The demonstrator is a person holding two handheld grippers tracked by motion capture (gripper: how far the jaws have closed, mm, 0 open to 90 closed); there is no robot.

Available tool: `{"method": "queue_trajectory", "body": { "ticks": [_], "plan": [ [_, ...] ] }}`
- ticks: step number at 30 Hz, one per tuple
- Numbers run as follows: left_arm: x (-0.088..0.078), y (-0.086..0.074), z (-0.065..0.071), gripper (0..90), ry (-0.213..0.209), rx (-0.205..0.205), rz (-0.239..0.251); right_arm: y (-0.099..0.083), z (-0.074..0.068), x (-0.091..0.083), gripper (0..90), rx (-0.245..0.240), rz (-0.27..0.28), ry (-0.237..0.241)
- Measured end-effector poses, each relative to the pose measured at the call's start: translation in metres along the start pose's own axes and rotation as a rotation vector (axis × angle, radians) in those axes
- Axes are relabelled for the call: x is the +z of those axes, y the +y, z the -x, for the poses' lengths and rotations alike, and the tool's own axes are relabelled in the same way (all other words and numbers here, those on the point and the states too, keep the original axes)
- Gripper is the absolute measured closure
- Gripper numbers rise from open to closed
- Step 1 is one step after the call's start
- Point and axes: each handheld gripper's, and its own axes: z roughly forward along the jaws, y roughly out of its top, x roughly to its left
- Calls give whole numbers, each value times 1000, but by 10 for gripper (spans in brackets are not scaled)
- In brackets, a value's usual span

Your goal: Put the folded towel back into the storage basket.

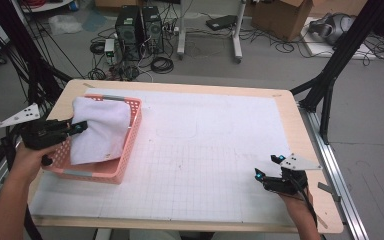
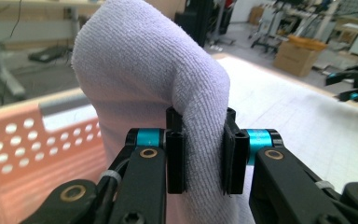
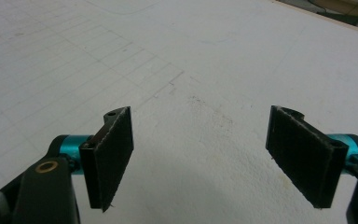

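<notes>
Table [image 1: 240,107] takes up the middle of the high view, covered with a white gridded mat [image 1: 205,150]. Pink perforated basket [image 1: 130,145] sits at centre left of that frame, on the mat's left part. Beyond the table's far edge, at top of frame: two black computer towers [image 1: 140,30], loose cables on the floor, cardboard box [image 1: 285,17] at upper right. Black frame struts rise at both sides.

White towel [image 1: 102,127] lies folded in the basket, draped over its far rim and down into it. Long axis runs from upper centre-left of the frame toward the lower left, roughly along the basket's length; the near end hangs lower inside the basket.

Left gripper [image 1: 77,126], at left of the high view, reaches in from the basket's left side, its body over the basket's left rim. In the left gripper view the two pads clamp a bunched fold of the towel [image 2: 168,84] between them, jaws narrow, cloth squeezed tight; the towel rises above the pads as a rounded hump, basket wall [image 2: 23,154] at lower left behind it.

Right gripper [image 1: 269,166] rests at lower right of the high view, on the mat, well apart from basket and towel. In the right gripper view its jaws stand wide, bare mat [image 3: 200,93] between them.
</notes>
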Motion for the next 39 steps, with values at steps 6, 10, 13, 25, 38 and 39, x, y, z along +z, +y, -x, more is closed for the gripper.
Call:
{"method": "queue_trajectory", "body": {
  "ticks": [6, 10, 13, 25, 38, 39],
  "plan": [
    [16, -4, -2, 755, -1, -23, -41, 0, 0, -1, 220, 0, 1, -1],
    [21, -3, 0, 755, -31, -22, -23, 0, 1, -3, 220, 7, 4, -3],
    [22, -4, -2, 755, -18, -33, -39, 0, 1, -2, 220, 2, 4, -4],
    [33, -7, -12, 680, 191, -128, -224, 1, 0, -2, 220, -2, 6, -1],
    [13, 14, -5, 343, 560, -171, -131, 0, 1, -4, 220, 3, 8, -1],
    [14, 15, -2, 347, 531, -167, -148, 1, 1, -4, 220, 0, 9, -4]
  ]
}}
